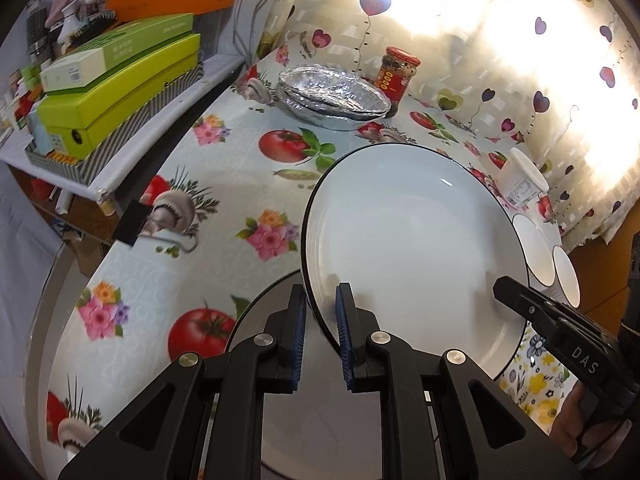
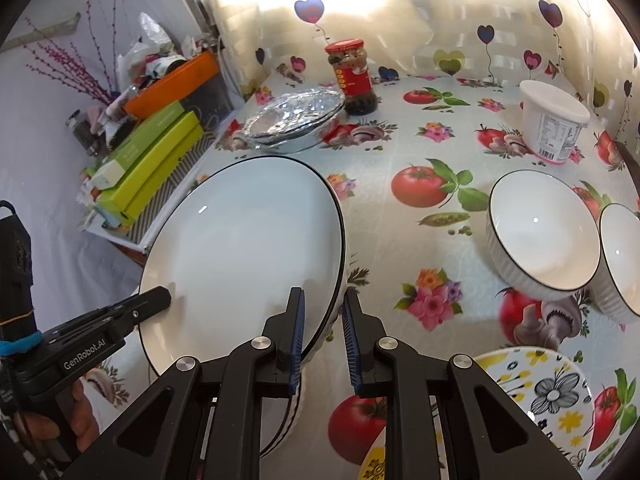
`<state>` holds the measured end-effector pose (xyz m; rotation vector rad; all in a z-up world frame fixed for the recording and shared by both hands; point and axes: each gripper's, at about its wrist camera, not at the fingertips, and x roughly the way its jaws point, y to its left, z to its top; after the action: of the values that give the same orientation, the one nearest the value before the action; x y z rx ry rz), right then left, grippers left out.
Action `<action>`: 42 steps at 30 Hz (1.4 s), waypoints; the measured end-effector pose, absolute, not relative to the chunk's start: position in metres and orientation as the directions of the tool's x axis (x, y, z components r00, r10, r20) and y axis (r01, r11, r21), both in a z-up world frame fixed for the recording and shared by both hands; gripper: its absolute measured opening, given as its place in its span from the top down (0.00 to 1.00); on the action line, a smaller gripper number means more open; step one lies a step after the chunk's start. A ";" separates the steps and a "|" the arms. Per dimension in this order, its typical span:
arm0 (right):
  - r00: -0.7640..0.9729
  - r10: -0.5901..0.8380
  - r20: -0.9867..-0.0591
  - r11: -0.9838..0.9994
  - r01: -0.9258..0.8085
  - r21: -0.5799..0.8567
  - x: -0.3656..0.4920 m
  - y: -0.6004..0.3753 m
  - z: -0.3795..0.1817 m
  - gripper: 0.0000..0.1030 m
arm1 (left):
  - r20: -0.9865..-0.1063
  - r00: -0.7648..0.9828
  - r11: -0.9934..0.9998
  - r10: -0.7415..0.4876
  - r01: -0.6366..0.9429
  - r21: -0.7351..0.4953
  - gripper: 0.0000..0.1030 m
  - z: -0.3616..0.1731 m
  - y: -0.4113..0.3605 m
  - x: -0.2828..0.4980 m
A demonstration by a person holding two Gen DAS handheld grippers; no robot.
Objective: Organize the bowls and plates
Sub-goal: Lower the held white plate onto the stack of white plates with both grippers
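White plate's [image 1: 408, 240] rim sits between both grippers' fingers [image 1: 298, 332].

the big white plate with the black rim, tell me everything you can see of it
The big white plate is round, glossy and ceramic-looking, plain white with a thin black rim line and a shallow well. It is empty and clean, and it sits tilted above the tomato-print tablecloth. The left claw pinches its rim on one side and the right claw pinches the opposite edge.

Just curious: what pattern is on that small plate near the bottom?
Yellow and black flowers on white; the right wrist view shows it best.
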<state>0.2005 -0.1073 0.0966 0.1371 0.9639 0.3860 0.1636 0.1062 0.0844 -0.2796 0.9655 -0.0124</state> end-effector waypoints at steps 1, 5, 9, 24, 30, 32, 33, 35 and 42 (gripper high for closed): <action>0.507 0.381 -0.773 0.923 -0.261 0.283 0.198 -0.107 0.096 0.83 | -0.810 0.571 0.964 -0.133 -0.116 -0.240 0.85 0.084 0.107 0.161; 0.504 0.385 -0.773 0.920 -0.275 0.279 0.189 -0.102 0.094 0.83 | -0.810 0.572 0.962 -0.126 -0.127 -0.240 0.85 0.082 0.110 0.149; 0.502 0.393 -0.770 0.916 -0.286 0.281 0.180 -0.100 0.092 0.83 | -0.812 0.572 0.962 -0.121 -0.135 -0.239 0.85 0.080 0.113 0.137; 0.470 0.403 -0.785 0.907 -0.318 0.275 0.160 -0.087 0.074 0.83 | -0.830 0.547 0.953 -0.106 -0.183 -0.243 0.85 0.060 0.123 0.109; 0.462 0.404 -0.789 0.905 -0.329 0.271 0.157 -0.082 0.069 0.83 | -0.836 0.539 0.948 -0.105 -0.201 -0.248 0.85 0.054 0.127 0.103; 0.463 0.403 -0.790 0.905 -0.331 0.267 0.155 -0.080 0.068 0.83 | -0.838 0.536 0.946 -0.105 -0.206 -0.250 0.85 0.052 0.128 0.102; 0.465 0.400 -0.790 0.906 -0.332 0.264 0.154 -0.080 0.067 0.83 | -0.838 0.534 0.945 -0.107 -0.209 -0.253 0.85 0.051 0.129 0.101; 0.471 0.396 -0.788 0.907 -0.333 0.257 0.153 -0.080 0.067 0.83 | -0.837 0.536 0.945 -0.107 -0.208 -0.254 0.85 0.050 0.128 0.099; 0.480 0.385 -0.788 0.912 -0.328 0.246 0.149 -0.082 0.065 0.83 | -0.835 0.539 0.944 -0.111 -0.206 -0.259 0.85 0.048 0.125 0.094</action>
<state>0.1489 -0.0821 0.0655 0.0639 0.9782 0.4358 0.0936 0.1252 0.0479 -0.3471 1.0054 0.0579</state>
